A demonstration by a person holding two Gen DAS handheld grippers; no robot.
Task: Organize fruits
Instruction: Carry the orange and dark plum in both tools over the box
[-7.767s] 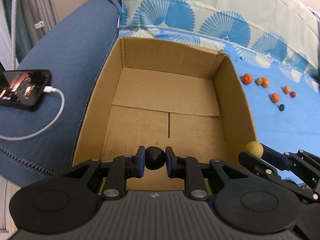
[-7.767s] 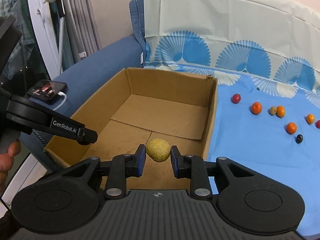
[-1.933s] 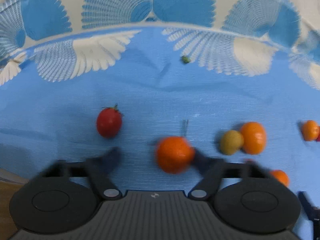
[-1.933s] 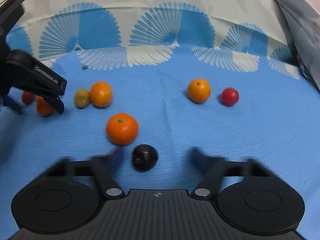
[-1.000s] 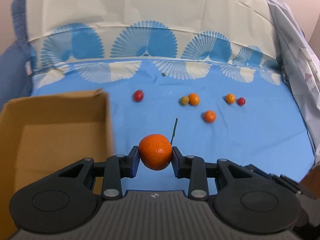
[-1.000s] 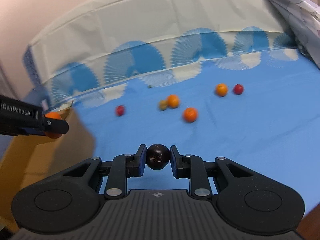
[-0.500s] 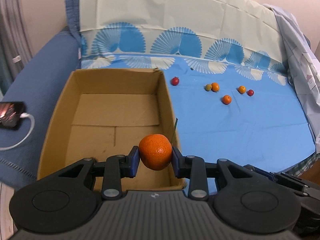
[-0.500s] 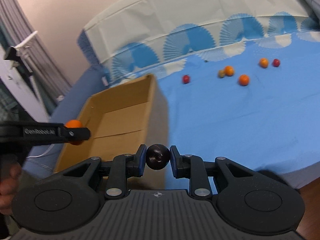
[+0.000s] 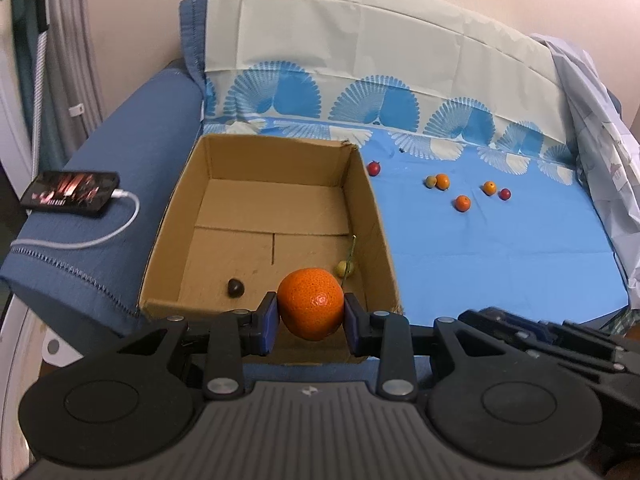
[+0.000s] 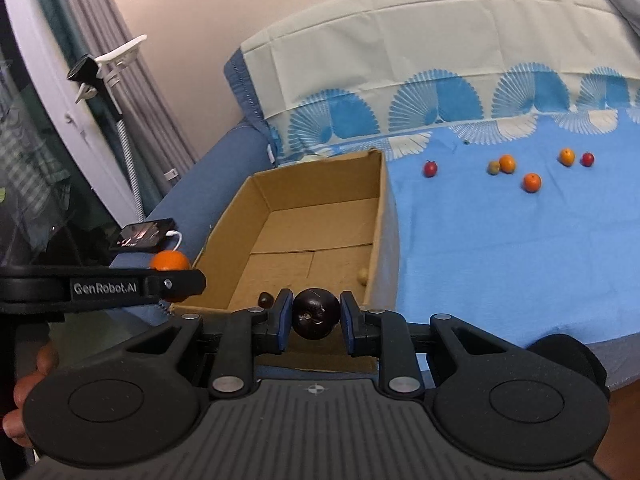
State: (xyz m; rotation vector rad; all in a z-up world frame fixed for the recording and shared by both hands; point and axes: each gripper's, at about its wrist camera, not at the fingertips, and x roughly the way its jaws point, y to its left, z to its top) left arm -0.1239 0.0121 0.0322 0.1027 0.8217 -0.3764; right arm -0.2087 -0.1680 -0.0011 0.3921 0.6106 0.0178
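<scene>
Orange [image 9: 311, 308] roundish, clamped in left tongs [image 9: 311, 322], navel facing camera

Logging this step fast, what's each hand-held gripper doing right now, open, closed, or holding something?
Left hand-held gripper: closed on an orange tangerine.
Right hand-held gripper: closed on a dark plum.

Orange mandarin [image 9: 311, 309], near-black plum [image 10: 315, 313], brown cardboard box [image 9: 370, 216], blue fan-patterned sheet [image 9: 492, 248], perhaps yellowish fruit [image 9: 343, 267].

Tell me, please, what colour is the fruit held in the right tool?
Very dark purple, almost black: a plum-like fruit, clearest in the right wrist view.
</scene>
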